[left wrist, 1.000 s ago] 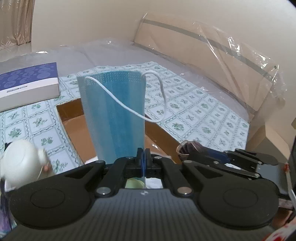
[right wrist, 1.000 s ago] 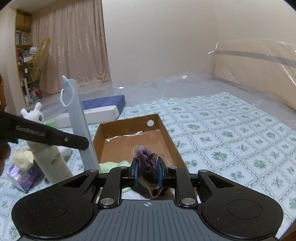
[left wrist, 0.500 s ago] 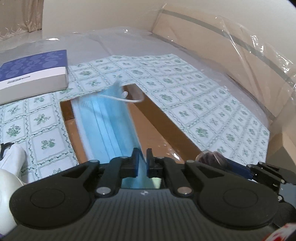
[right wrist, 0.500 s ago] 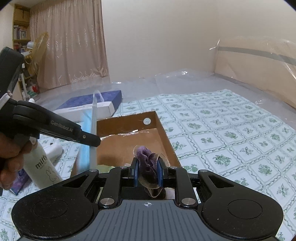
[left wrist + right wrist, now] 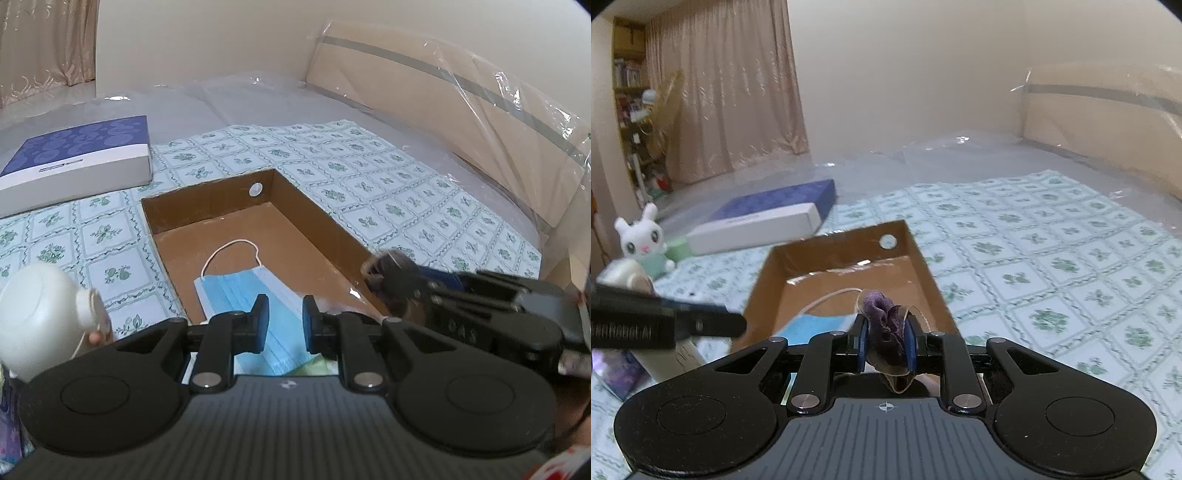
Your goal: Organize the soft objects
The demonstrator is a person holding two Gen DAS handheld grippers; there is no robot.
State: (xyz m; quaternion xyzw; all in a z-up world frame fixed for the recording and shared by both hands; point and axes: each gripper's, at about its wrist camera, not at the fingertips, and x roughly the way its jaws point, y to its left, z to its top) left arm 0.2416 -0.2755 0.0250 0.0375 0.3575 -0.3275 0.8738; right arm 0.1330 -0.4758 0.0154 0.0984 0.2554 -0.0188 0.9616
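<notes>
Left wrist view: the left gripper (image 5: 284, 323) hangs over the near end of the box (image 5: 321, 225), its jaws opening with a narrow gap between them. The mask (image 5: 236, 291) lies flat on the box floor below that gap; the pads do not press on it. Its white ear loop (image 5: 231, 247) curls toward the far wall of the box, where a round hole (image 5: 255, 189) shows. A green thing (image 5: 314, 365) peeks out beside the mask's near edge, too hidden to name. At right the right gripper (image 5: 384, 275) reaches in over the box's right wall with a dark purple cloth (image 5: 380, 271) at its tip, blurred. At left a white bottle (image 5: 40, 317) stands on the patterned sheet (image 5: 369, 166), just beside the box. A book (image 5: 81, 155) lies farther back, well apart from the box.

Right wrist view: the right gripper (image 5: 886, 349) is closed narrowly on the purple cloth (image 5: 886, 325), which bunches up between the blue pads (image 5: 910, 347) and hangs below them. It is above the near end of the box (image 5: 919, 258). The mask (image 5: 816, 326) lies in the box to the left of the cloth, its loop (image 5: 831, 297) stretched toward the middle. The left gripper (image 5: 738, 326) enters from the left, blurred, its tip at the box's left wall. A toy rabbit (image 5: 644, 240) sits at far left, in front of the book (image 5: 768, 218).
</notes>
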